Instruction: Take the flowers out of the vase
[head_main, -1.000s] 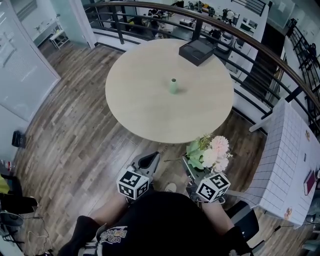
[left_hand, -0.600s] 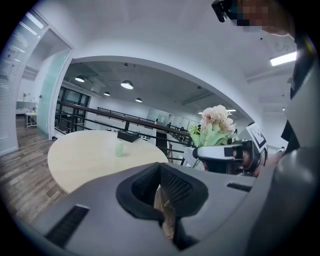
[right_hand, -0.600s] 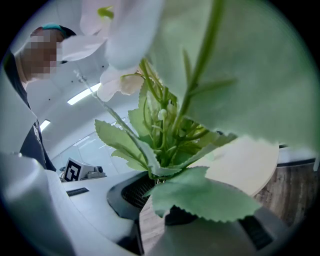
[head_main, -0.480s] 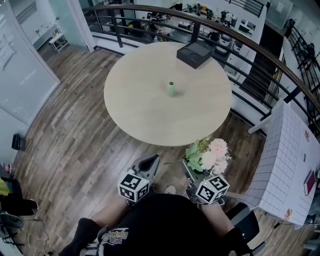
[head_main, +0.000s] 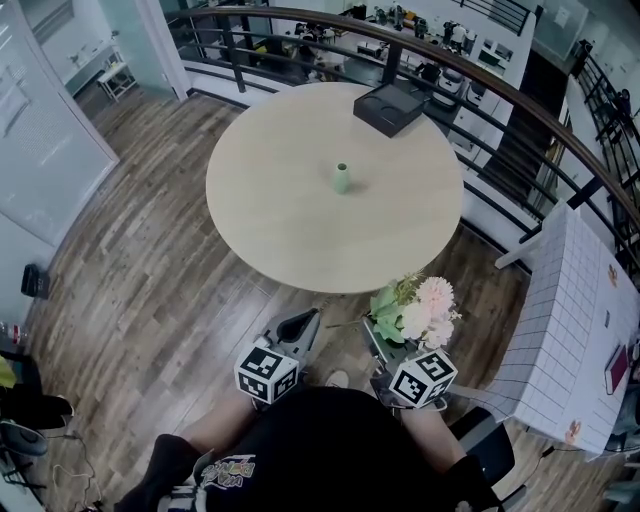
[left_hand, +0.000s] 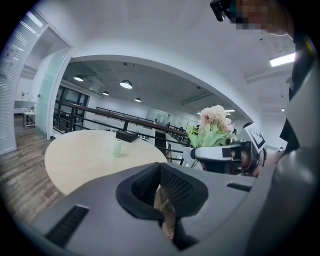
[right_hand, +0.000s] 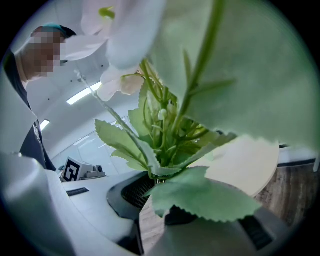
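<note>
A small green vase (head_main: 341, 179) stands empty at the middle of the round wooden table (head_main: 270, 220); it also shows in the left gripper view as vase (left_hand: 117, 148). The bunch of pink and white flowers (head_main: 416, 309) with green leaves is off the table, over the floor, with my right gripper (head_main: 380, 338) shut on its stems. In the right gripper view the leaves (right_hand: 172, 145) fill the frame above the right gripper (right_hand: 156, 197). My left gripper (head_main: 299, 324) hangs beside it, shut and empty, as the left gripper (left_hand: 165, 202) shows in its own view.
A black box (head_main: 392, 105) lies at the table's far edge. A curved railing (head_main: 520, 100) runs behind the table. A white gridded table (head_main: 575, 330) stands at the right. Wooden floor (head_main: 150, 290) lies between me and the round table.
</note>
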